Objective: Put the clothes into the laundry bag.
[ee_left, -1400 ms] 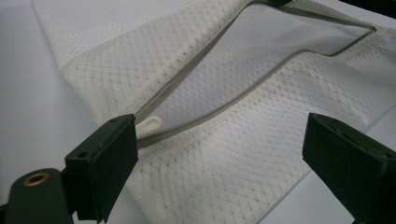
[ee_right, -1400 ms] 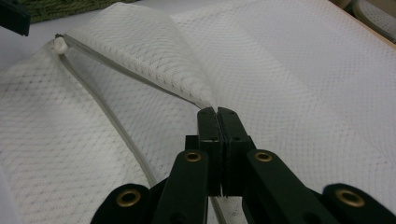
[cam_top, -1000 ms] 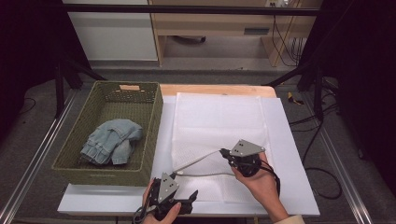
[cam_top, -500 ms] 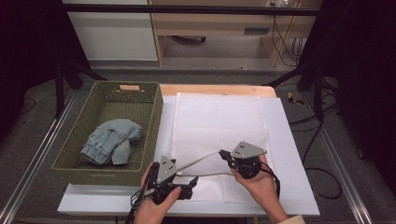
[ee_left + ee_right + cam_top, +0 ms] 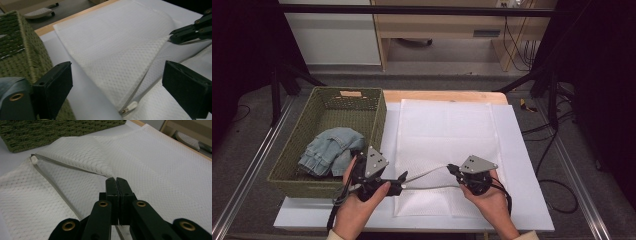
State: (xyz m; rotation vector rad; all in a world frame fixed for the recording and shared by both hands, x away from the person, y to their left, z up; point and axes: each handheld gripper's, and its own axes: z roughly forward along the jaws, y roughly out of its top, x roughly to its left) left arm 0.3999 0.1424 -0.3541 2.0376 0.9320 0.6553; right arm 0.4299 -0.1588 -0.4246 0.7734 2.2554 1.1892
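Meanwhile the right gripper [image 5: 117, 182] pinches the unmarked white mesh bag [image 5: 155, 167]; the left gripper [image 5: 117, 82] gapes wide.

A lab — dark frame posts [image 5: 552, 90], loose cables [image 5: 517, 40], bare wooden bench [image 5: 447, 25].

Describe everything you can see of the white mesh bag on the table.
The mesh bag is white, netted fabric, rectangular, lying flat on the white table beside the green basket. A grey zipper near its front edge stands unzipped, its pull at the left end. The right gripper is shut on the upper flap's edge, lifting it so the mouth gapes. The left gripper is open near the pull, not touching.
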